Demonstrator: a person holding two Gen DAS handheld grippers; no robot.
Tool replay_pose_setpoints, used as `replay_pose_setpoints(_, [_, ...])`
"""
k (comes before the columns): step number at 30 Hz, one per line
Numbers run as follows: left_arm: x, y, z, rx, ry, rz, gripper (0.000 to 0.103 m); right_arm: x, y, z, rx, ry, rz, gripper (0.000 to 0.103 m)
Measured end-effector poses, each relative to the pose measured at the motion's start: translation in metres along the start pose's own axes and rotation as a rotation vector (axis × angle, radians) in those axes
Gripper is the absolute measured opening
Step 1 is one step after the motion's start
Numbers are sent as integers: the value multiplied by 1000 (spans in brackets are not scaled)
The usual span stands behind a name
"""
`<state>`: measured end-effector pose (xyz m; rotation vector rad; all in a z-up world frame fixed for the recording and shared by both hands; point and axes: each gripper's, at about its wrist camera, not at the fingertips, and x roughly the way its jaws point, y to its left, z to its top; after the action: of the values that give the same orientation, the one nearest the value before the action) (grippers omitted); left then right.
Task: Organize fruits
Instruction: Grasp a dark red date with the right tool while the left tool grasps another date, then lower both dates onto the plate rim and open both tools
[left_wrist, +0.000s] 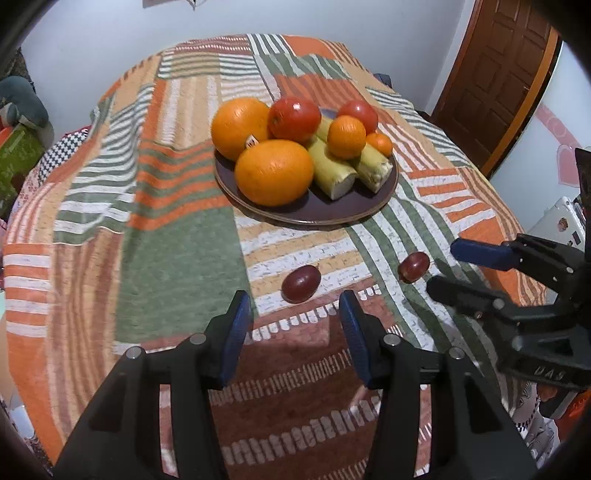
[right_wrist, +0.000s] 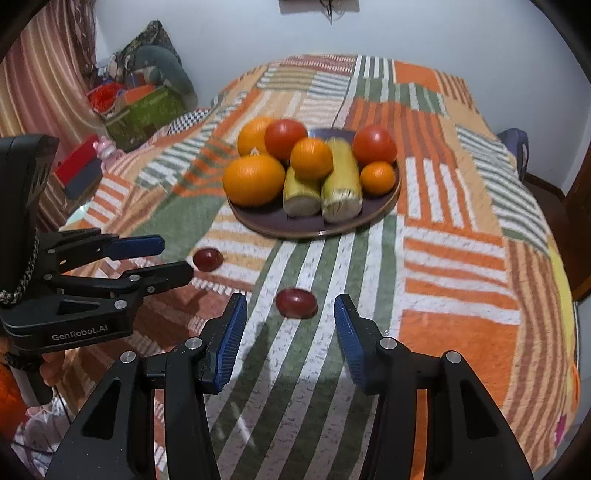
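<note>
The left gripper (left_wrist: 291, 325) and right gripper (right_wrist: 290, 325) hover with jaws spread, each just short of a dark red grape (left_wrist: 301, 283) (right_wrist: 296, 302) lying apart on the striped cloth (left_wrist: 177, 258). Beyond them the loaded plate (left_wrist: 325, 216) blocks the middle; bare cloth runs to both sides.

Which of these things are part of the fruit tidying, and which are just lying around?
Part of the job:
- two loose dark red grapes on the cloth
- round brown plate piled with fruit
- left gripper, right gripper, both open

Lying about:
- green box
- brown wooden door
</note>
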<state>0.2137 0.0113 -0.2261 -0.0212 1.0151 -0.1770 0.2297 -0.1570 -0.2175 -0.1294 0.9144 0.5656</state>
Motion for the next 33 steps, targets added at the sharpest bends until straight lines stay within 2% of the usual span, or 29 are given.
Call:
replay_pose_setpoints(3, [9,1,0,-5,10,-6,45,7,0,-3,-1,15,3,45])
replay_pose_setpoints(7, [18,2,2,-10,20,-32,40,14,-1,-5,1,33,10,37])
replay_pose_setpoints(12, [22,5,4,-24,14,-37,29,19,0,-6,-15,34,-4,25])
replay_pose_setpoints(14, [22,5,5,-25,12,-45,24,18,0,-6,-16,31,-9,24])
replay_pose_setpoints(23, [11,1,7,-9,-11,-42,24,13,-3,0,1,10,5,24])
replay_pose_setpoints(33, [-6,-1,37,2,-80,-51,24,7,-3,21,-9,-44,-6,24])
